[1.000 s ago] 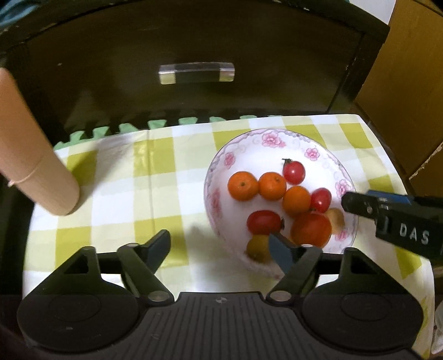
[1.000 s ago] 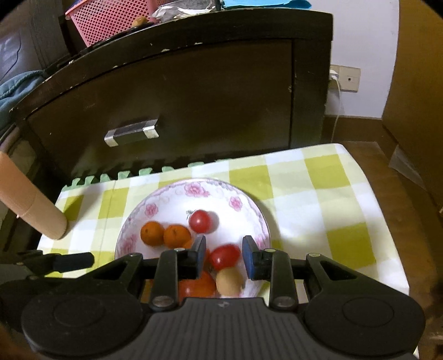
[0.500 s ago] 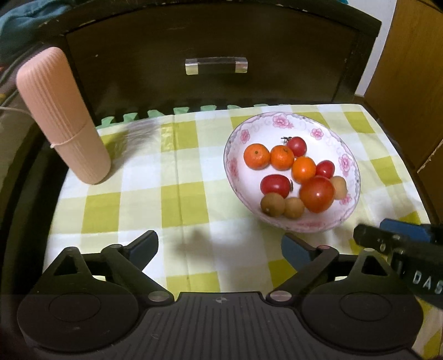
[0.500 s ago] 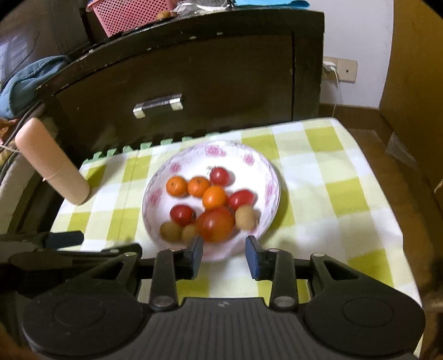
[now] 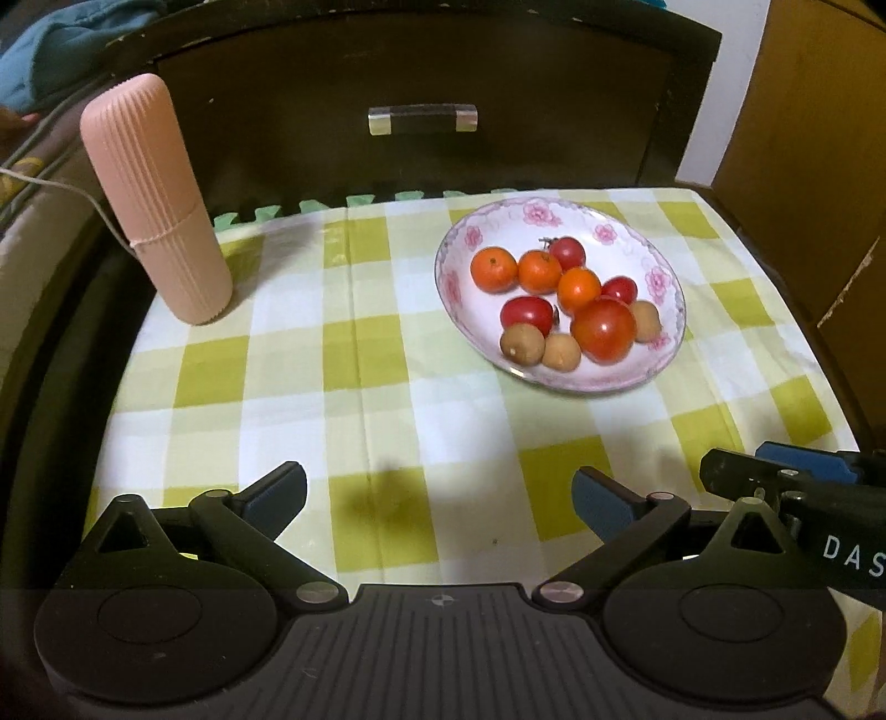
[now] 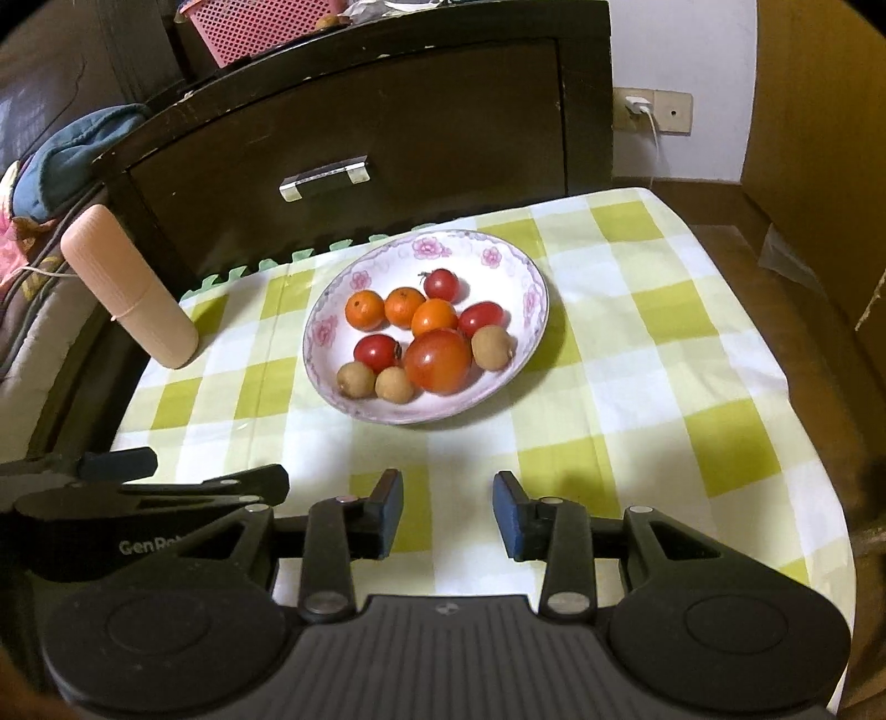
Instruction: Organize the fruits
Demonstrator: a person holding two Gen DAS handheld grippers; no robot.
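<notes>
On the checked tablecloth, the floral bowl holds small oranges, tomatoes and brown longans. The left gripper has just spread wide, empty; the right gripper has parted slightly, empty. Only the right wrist view shows a pink basket.

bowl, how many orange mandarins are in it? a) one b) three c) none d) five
b, the bowl holds three mandarins: one at the left, one in the middle and one at the right, beside red tomatoes and brown fruits.
</notes>
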